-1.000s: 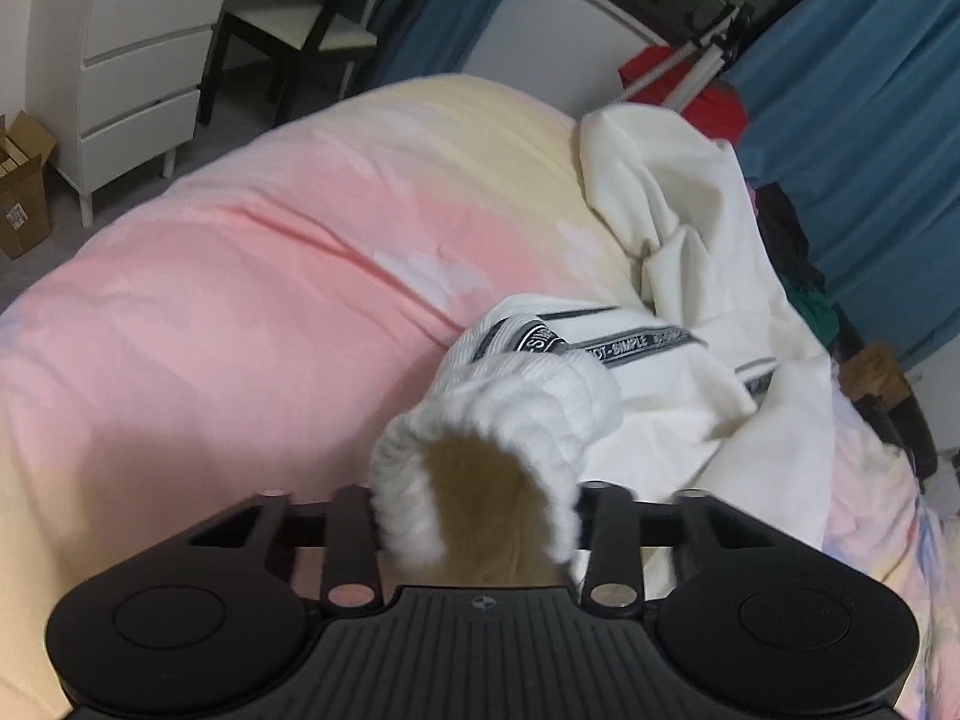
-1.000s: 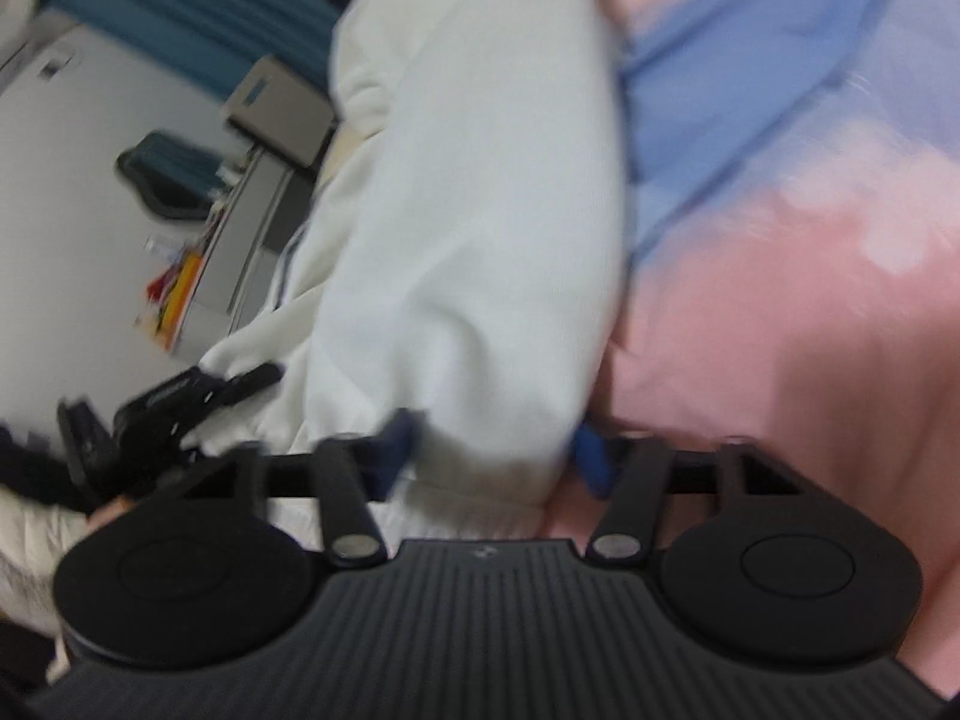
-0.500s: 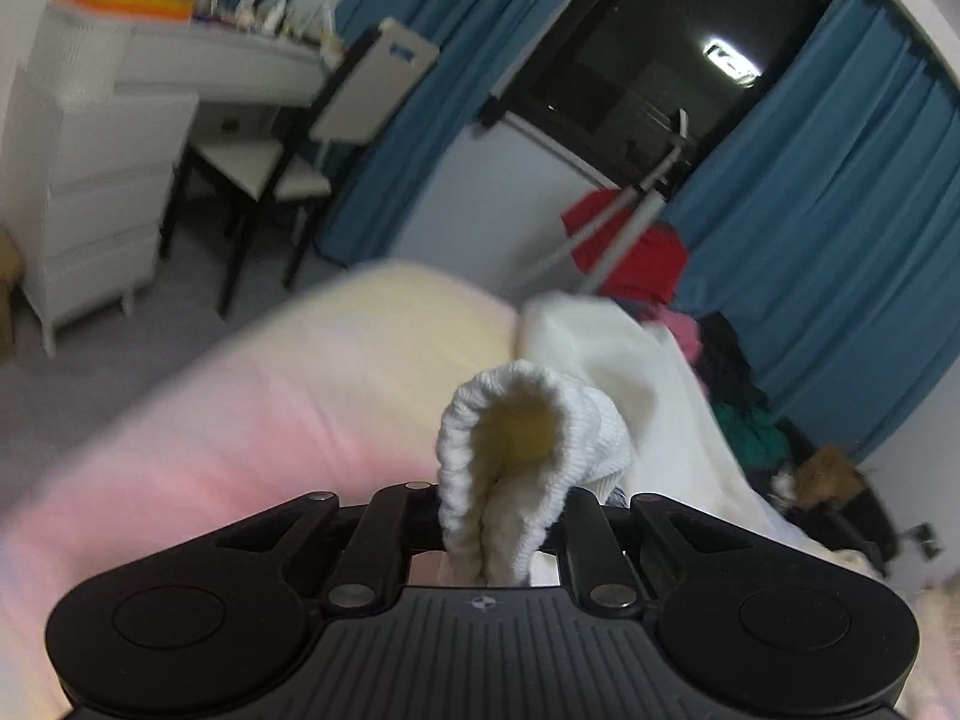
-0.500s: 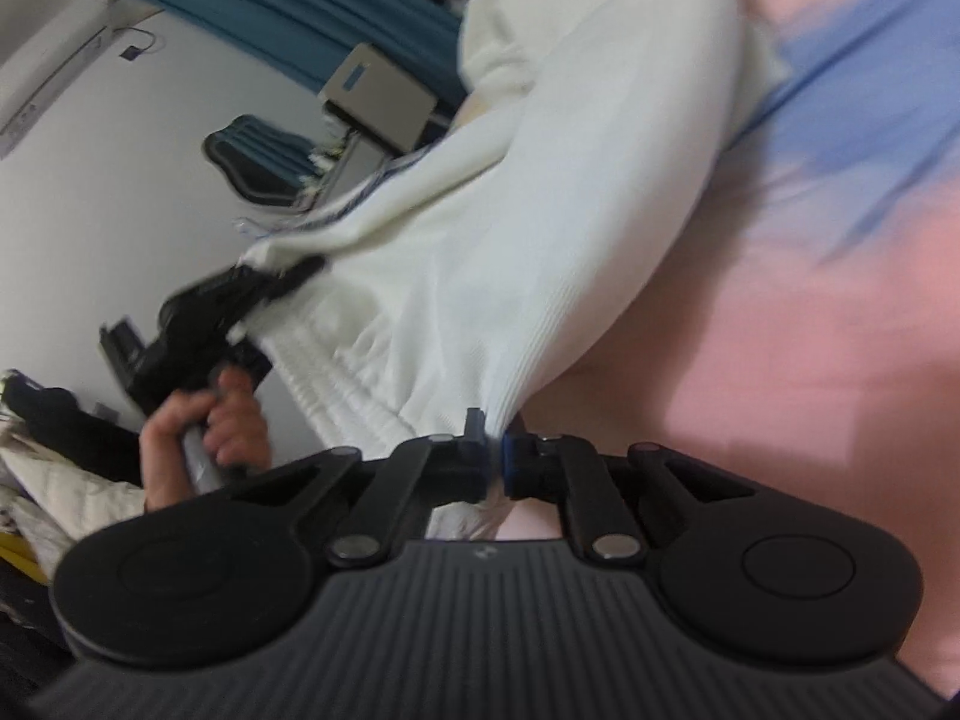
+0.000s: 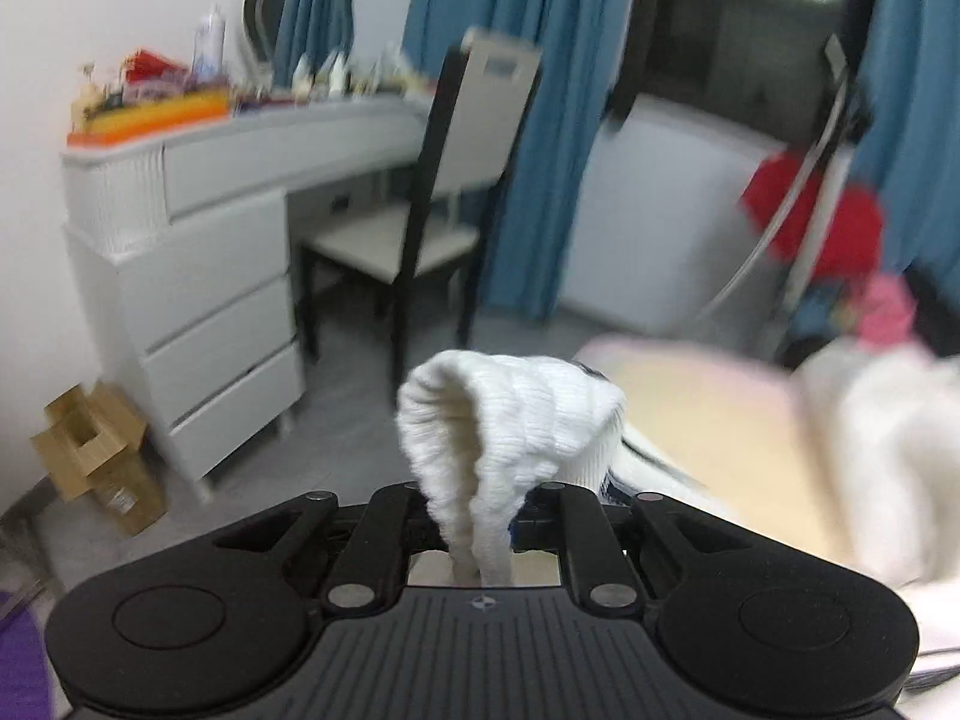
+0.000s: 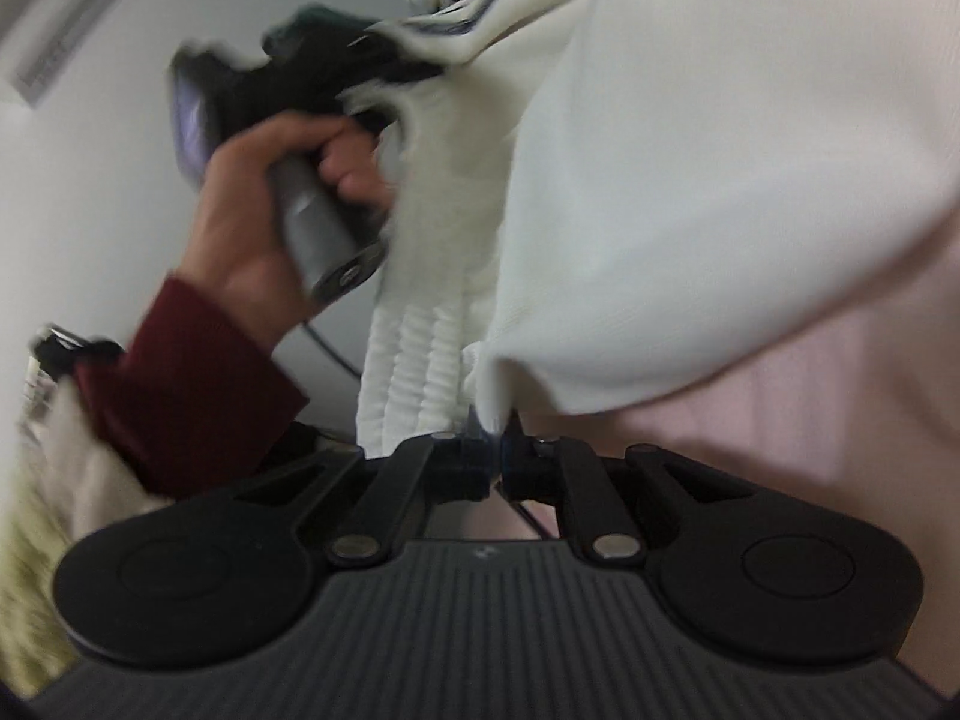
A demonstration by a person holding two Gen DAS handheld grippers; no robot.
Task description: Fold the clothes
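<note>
While both grippers carry the white garment (image 6: 708, 180) clear of the bed (image 5: 708, 420), the step in hand reads as lifting and spreading it before the first fold. Largest first: the pink-and-yellow bed cover lies below and to the right in the left wrist view, blurred; behind it stand a white dresser (image 5: 198, 276), a black-framed chair (image 5: 432, 222) and blue curtains (image 5: 528, 138). The garment hangs as a broad sheet across the right wrist view, with a dark striped trim near its upper edge and a ribbed band (image 6: 420, 360) running down toward the jaws.

Left gripper (image 5: 480, 531): jaws clenched on a ribbed cuff (image 5: 510, 420), which stands up above the jaws as an open loop. Right gripper (image 6: 495, 456): jaws pinched together on a thin edge of the garment just beside the ribbed band. The person's left hand (image 6: 270, 210), in a dark red sleeve, shows in the right wrist view gripping the other tool's handle.

Judgement: to do this step well, hold both pinches firm, draw the two held points apart until the cloth hangs without twist, then lower it flat onto the bed. The right pinch looks shallow; slip is the main risk. Motion blur limits detail.
</note>
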